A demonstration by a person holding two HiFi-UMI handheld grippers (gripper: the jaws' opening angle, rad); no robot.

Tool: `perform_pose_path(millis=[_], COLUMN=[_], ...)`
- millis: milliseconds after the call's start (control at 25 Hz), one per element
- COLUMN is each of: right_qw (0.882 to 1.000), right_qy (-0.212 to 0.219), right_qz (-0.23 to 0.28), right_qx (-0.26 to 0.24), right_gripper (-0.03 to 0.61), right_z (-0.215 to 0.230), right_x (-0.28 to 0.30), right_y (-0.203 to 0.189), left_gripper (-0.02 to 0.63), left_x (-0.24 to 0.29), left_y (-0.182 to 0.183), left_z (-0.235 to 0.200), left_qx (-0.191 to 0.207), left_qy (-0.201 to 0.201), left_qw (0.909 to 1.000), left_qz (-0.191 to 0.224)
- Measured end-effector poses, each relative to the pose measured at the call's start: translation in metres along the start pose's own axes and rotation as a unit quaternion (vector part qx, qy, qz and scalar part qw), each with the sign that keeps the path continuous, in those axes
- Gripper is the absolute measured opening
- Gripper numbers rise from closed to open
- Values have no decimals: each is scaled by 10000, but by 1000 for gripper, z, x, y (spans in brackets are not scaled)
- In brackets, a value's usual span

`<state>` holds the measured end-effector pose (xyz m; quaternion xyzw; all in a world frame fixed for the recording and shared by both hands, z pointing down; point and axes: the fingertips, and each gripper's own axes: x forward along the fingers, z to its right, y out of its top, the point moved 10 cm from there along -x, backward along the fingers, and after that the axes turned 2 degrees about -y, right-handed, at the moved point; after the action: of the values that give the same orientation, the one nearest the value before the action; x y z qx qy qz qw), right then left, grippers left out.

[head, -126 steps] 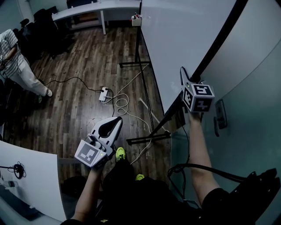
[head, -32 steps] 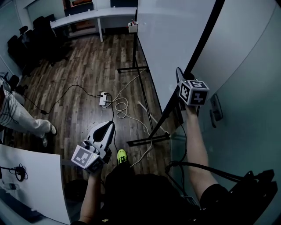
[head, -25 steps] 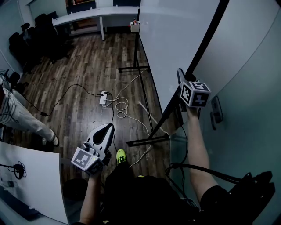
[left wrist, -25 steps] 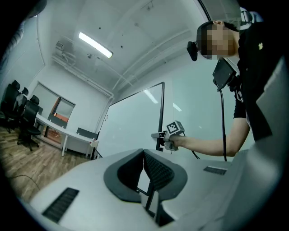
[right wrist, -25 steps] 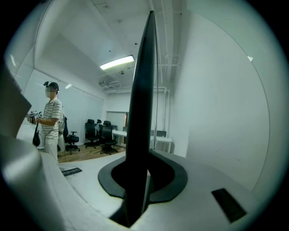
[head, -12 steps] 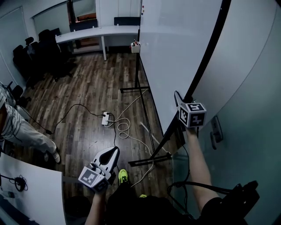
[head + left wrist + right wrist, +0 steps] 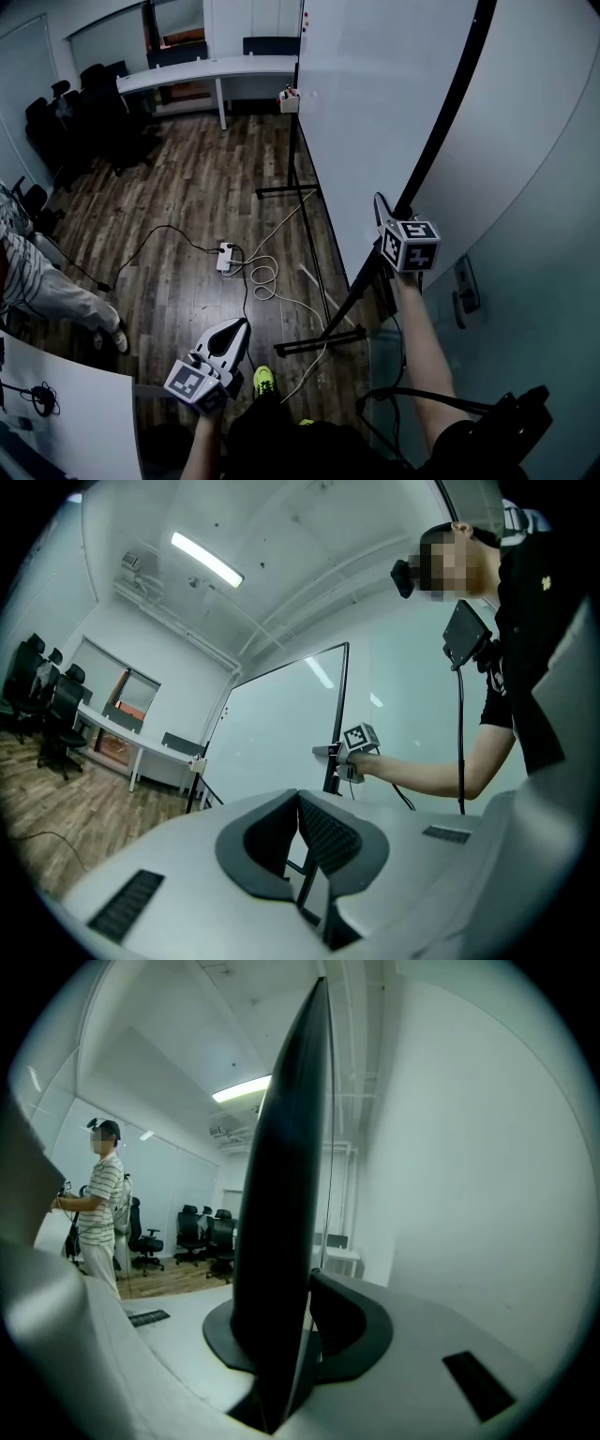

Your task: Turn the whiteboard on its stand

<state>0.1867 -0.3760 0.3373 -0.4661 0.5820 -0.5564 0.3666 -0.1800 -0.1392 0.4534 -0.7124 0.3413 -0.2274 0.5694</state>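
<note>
Dark wood-plank office floor (image 7: 178, 178), with a large black-framed white whiteboard (image 7: 375, 112) standing on a thin black metal stand (image 7: 317, 272).
Right gripper (image 7: 382, 208) clamped on the whiteboard's black near edge, jaws just closing a touch tighter there. Left gripper (image 7: 240, 328) low and well to the left of the whiteboard, jaws pressed together on nothing. White power strip (image 7: 225, 255) with looped cables left of the whiteboard, and a long white desk (image 7: 206, 67) beyond the whiteboard's far end.

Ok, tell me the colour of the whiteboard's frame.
Black; the whiteboard frame shows best in the right gripper view.
</note>
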Motion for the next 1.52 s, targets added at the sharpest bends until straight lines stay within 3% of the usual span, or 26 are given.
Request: perform_pose_path(millis=[880,1520], right_qw=[9999,9994], right_qy=[-65,-286], right_qz=[80,57], right_qx=[133,181], right_gripper=[73,60], right_z=[-12,-31], right_x=[62,92], right_y=[12,17], left_gripper=[-6,-6], left_x=[26,48], left_y=[12,39], left_z=[-68,-135], left_qx=[-148,-197], left_qy=[2,-490], left_qw=[9999,9986], left_qz=[53,19])
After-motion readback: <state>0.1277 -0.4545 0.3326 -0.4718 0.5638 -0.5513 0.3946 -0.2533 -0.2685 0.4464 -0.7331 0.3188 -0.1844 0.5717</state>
